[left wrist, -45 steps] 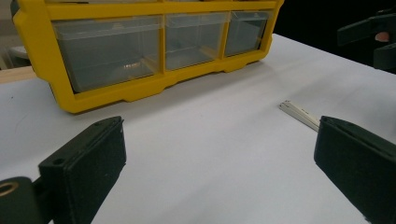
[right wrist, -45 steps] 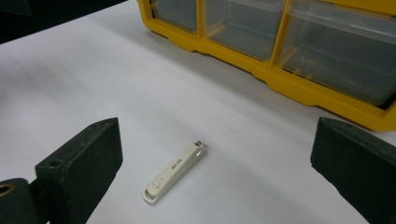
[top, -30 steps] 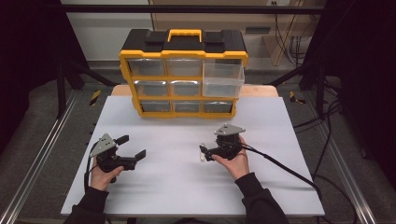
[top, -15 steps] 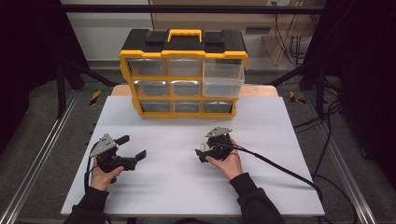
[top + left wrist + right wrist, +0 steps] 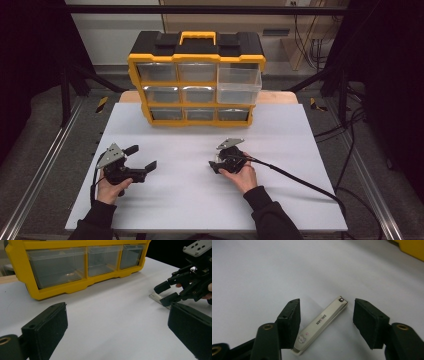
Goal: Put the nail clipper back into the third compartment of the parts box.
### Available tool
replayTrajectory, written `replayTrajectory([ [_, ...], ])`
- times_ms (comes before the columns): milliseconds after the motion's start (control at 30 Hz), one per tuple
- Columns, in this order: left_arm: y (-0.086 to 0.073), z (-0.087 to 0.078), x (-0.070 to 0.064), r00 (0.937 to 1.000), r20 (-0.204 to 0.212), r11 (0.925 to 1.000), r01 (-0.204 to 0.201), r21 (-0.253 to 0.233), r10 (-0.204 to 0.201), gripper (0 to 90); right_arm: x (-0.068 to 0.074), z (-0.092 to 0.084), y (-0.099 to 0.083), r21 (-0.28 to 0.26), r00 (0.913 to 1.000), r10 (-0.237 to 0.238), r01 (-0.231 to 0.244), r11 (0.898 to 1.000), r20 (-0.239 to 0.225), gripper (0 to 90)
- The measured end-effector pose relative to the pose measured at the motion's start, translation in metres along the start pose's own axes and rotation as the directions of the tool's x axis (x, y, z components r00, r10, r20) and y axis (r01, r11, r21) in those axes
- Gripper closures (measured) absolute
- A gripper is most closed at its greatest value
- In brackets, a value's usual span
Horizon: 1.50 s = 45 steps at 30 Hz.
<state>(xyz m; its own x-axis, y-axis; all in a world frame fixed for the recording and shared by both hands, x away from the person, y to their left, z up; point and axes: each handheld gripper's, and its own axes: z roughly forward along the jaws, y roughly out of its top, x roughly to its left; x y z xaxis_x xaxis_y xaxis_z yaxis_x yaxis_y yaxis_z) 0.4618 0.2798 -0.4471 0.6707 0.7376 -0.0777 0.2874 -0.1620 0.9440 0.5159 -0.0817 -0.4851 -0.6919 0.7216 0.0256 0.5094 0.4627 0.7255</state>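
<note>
Leaving bare table (image 5: pixel 190 200) lying open between and ahead of both grippers, with only the organiser (image 5: pixel 196 80) blocking the far edge and a nail clipper (image 5: pixel 320 326) lying between the right gripper's (image 5: pixel 325 322) jaws.

Right tool (image 5: pixel 325 322) lowered — jaws closing round nail clipper (image 5: pixel 321 323).

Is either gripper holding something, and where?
Nothing is held yet. The right gripper has just been closing around the small white metal nail clipper, pads apart from it. The left gripper is open.
</note>
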Motion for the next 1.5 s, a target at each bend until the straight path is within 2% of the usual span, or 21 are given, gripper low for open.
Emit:
replayTrajectory([
  [67, -0.0001, 0.0002, -0.0001, 1.0000, 0.001, 1.0000, 0.000, 0.002, 0.000, 2.6, 0.0005, 0.0011, -0.0007, 0.011, 0.9999, 0.001, -0.001, 1.000, -0.013, 47.7],
  [400, -0.0002, 0.0004, -0.0003, 1.0000, -0.001, 1.0000, 0.001, 0.003, -0.001, 2.7, 0.0010, 0.0006, -0.0013, 0.018, 1.0000, -0.001, 0.001, 1.000, 0.007, 54.2],
  [967, -0.0003, 0.0007, -0.0007, 1.0000, -0.001, 1.0000, -0.001, 0.007, 0.001, 2.9, 0.0013, -0.0023, -0.0012, 0.034, 0.9989, 0.032, -0.033, 0.999, 0.033, 74.8],
  [1300, -0.0002, 0.0005, -0.0007, 1.0000, -0.001, 1.0000, -0.002, 0.006, 0.002, 3.0, 0.0010, -0.0027, -0.0013, 0.037, 0.9977, 0.058, -0.060, 0.998, 0.035, 77.0],
  [1500, -0.0002, 0.0003, -0.0005, 1.0000, -0.001, 1.0000, -0.001, 0.004, 0.001, 3.0, 0.0018, -0.0025, -0.0021, 0.024, 0.9975, 0.058, -0.059, 0.998, 0.042, 77.1],
])
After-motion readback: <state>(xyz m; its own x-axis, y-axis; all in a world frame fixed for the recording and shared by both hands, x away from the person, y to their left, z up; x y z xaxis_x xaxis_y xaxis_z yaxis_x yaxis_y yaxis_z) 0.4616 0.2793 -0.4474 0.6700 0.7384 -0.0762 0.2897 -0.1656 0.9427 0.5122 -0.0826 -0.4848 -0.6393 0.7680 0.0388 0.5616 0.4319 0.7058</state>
